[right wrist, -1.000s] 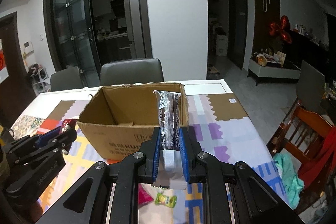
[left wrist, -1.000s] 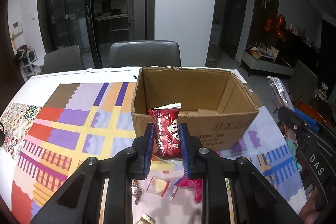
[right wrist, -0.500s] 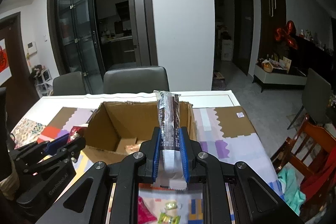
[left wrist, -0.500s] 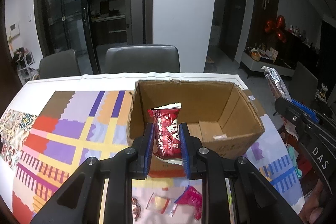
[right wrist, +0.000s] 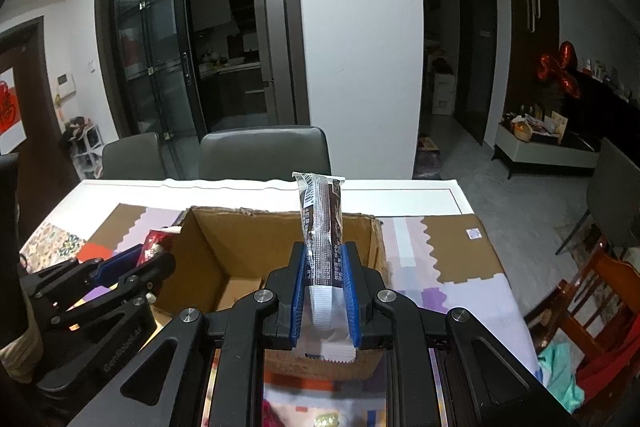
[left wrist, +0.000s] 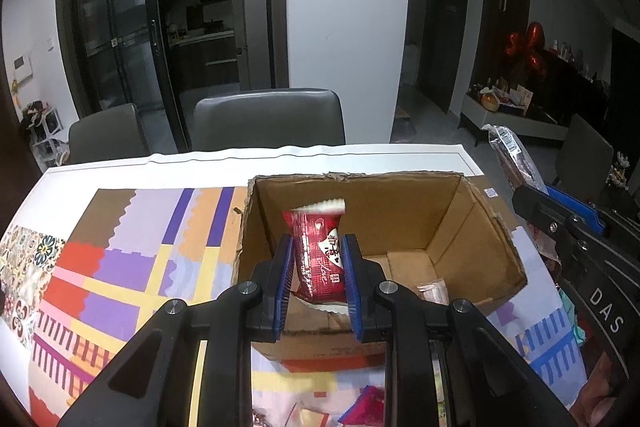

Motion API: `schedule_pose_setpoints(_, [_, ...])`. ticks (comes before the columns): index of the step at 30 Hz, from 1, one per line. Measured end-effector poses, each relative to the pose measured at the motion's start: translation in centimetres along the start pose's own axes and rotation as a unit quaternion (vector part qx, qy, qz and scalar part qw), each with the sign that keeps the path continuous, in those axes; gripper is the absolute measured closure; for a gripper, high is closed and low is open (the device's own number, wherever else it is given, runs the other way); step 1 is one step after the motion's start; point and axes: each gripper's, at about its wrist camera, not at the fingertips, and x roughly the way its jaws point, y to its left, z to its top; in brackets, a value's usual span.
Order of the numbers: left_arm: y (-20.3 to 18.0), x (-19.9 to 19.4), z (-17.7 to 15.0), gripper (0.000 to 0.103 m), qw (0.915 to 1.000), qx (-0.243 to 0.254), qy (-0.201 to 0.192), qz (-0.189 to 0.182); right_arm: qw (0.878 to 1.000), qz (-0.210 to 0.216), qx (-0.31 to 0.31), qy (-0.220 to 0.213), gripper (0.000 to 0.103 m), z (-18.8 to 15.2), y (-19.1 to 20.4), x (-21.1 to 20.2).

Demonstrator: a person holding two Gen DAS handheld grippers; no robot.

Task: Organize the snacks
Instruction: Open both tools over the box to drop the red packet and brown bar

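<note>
Snacks: two in hand, loose wrappers on the cloth (left wrist: 120,255) in front of the box (left wrist: 476,227).
Left gripper (left wrist: 315,279): clamped on red pack (left wrist: 318,259), glossy, crimped white ends, held upright over the box's near wall.
Right gripper (right wrist: 324,287): clamped on dark stick (right wrist: 322,227), long crinkly foil, barcode at top, upright over the box's near right corner.
Box: brown corrugated card, open top, ragged rim; small pale packet (left wrist: 432,293) on its floor.
Cloth: patchwork blocks, scalloped edges.
Around: grey chairs (right wrist: 264,155) behind the table, wooden chair (right wrist: 592,303) to the right.
</note>
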Motion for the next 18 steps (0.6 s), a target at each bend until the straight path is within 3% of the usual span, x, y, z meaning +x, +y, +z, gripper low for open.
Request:
schedule_pose_setpoints(3, [0.2, 0.7, 0.1, 0.082, 1.0000, -0.001, 0.002, 0.000, 1.000, 0.005, 0.001, 0.006, 0.084, 0.2, 0.0, 1.0])
schedule_pose_setpoints(12, [0.2, 2.1, -0.1, 0.082, 0.9999, -0.006, 0.013, -0.002, 1.000, 0.013, -0.006, 0.021, 0.084, 0.2, 0.3, 3.3])
schedule_pose_setpoints(16, [0.3, 1.6, -0.3, 0.064, 0.9999, -0.010, 0.007, 0.006, 1.000, 0.015, -0.009, 0.026, 0.084, 0.1, 0.4, 3.7])
schedule_pose_setpoints(18, [0.5, 1.2, -0.2, 0.060, 0.9999, -0.013, 0.002, 0.011, 0.999, 0.016, -0.006, 0.028, 0.083, 0.1, 0.4, 3.8])
